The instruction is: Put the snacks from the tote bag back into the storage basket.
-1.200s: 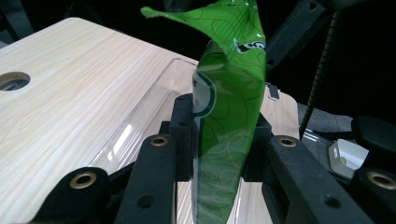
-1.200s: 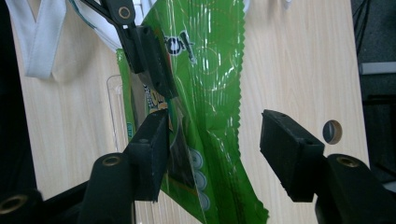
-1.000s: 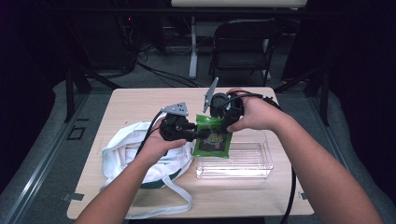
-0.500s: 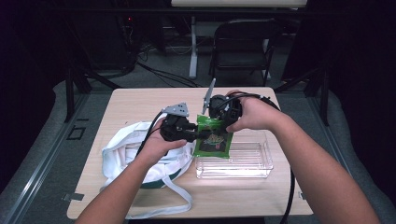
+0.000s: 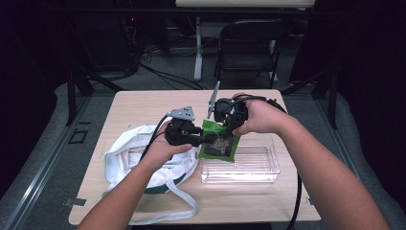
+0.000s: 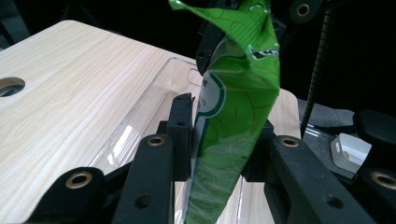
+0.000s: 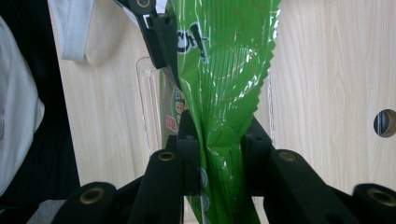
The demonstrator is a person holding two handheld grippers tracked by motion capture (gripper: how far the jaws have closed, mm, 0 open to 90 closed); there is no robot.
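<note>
A: Since a second ago both hands have drifted slightly toward the table's (image 5: 143, 103) near edge; green snack bag (image 5: 219, 143) rides along, same pose.

B: Grip state?

A: Left gripper (image 6: 219, 149) and right gripper (image 7: 215, 154) both clamped on the bag, held above the clear tray's (image 5: 258, 165) left end.

B: Handling?

A: Probably light, crinkly, slippery film. Pinch the sealed edges. White tote (image 5: 129, 153) sits at the near-left corner.
</note>
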